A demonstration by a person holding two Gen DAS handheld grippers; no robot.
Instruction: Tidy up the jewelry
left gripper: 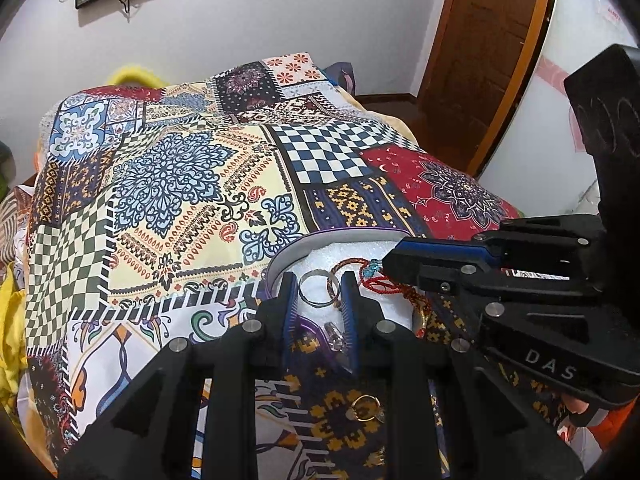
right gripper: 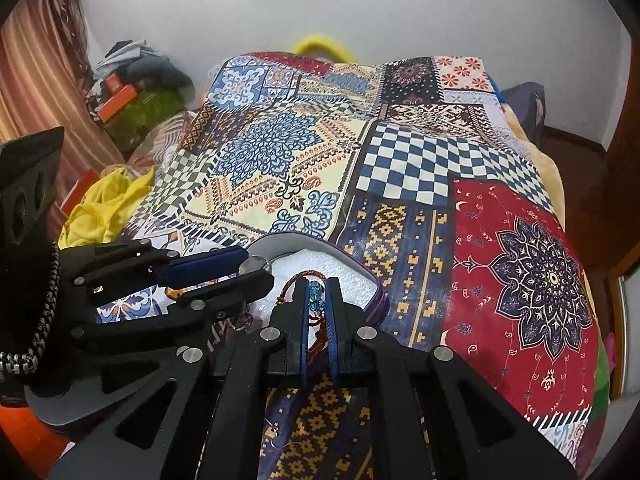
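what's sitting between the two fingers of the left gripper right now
In the left wrist view, the left gripper frames a silver ring lying on the white padding of the purple-rimmed jewelry case, with a clear stone ring nearer the camera.

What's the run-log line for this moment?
left tool: open over silver ring in tray | right tool: open around red cord bracelet | gold ring: on bedspread, outside tray

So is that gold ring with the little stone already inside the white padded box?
No, the gold ring with the little stone lies on the patterned quilt, outside the white padded box and nearer the camera.
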